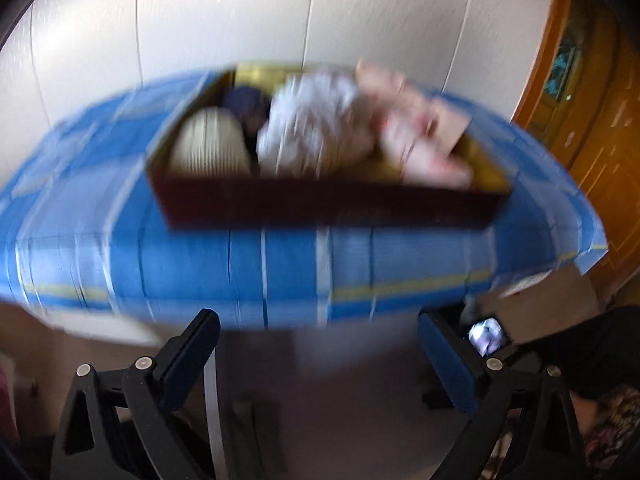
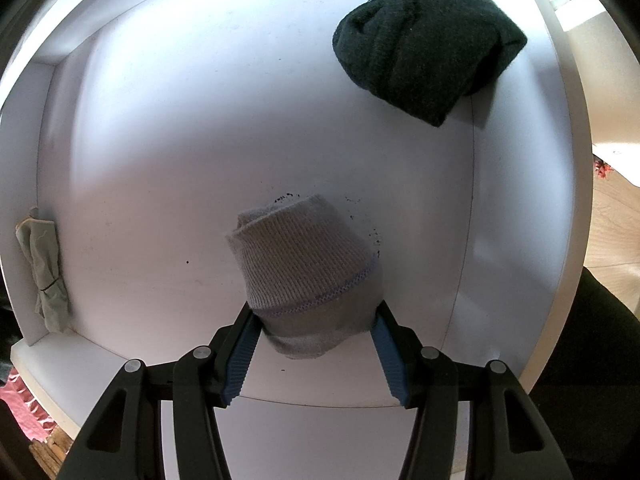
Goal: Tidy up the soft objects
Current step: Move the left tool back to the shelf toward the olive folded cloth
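In the blurred left wrist view, a dark brown box (image 1: 320, 208) on a blue checked surface (image 1: 280, 264) holds several rolled soft items: a cream one (image 1: 210, 142), a pale grey one (image 1: 320, 128), a pink one (image 1: 416, 128) and a dark blue one (image 1: 244, 98). My left gripper (image 1: 320, 356) is open and empty, in front of and below the box. In the right wrist view, my right gripper (image 2: 316, 320) is shut on a rolled light grey sock (image 2: 304, 264) inside a white drawer (image 2: 160, 140). A rolled dark green sock (image 2: 424, 48) lies at the drawer's far right.
A pale green folded cloth (image 2: 44, 268) sits against the drawer's left wall. White wall panels (image 1: 240, 20) rise behind the blue surface, and a wooden door (image 1: 592, 120) stands at the right. Wood floor (image 2: 612, 232) shows right of the drawer.
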Action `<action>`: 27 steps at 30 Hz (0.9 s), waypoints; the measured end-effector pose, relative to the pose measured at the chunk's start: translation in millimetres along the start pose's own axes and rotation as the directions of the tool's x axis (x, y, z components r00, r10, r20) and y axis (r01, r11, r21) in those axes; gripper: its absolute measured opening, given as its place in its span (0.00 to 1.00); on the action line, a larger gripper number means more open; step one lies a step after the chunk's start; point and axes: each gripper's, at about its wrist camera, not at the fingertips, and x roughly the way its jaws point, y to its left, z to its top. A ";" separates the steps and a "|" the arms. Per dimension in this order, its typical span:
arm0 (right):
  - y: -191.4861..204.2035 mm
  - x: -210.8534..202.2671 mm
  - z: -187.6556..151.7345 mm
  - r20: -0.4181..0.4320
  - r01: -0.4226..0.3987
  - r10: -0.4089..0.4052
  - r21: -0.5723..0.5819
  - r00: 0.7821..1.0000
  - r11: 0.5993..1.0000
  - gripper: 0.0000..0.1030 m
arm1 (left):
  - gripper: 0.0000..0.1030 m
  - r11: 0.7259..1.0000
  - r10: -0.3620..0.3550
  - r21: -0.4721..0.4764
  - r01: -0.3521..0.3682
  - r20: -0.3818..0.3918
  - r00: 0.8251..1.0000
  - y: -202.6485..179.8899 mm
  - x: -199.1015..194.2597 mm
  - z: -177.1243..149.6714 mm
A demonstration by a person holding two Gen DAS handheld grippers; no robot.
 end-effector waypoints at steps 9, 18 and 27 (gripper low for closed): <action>1.8 1.9 -2.1 -0.003 -0.006 0.006 0.006 1.000 1.000 0.55 | 0.84 0.996 0.071 -0.022 -0.089 -0.426 0.902 9.7 107.1 -64.4; -8.0 10.3 -2.0 -0.004 -0.009 0.009 0.007 1.000 1.000 0.55 | 0.84 0.977 0.157 -0.020 -0.214 -0.613 0.774 24.9 169.3 -105.0; -18.3 12.2 -2.4 -0.009 -0.029 0.030 0.023 1.000 0.999 0.55 | 0.84 0.973 0.146 -0.031 -0.229 -0.684 0.714 29.8 198.3 -123.2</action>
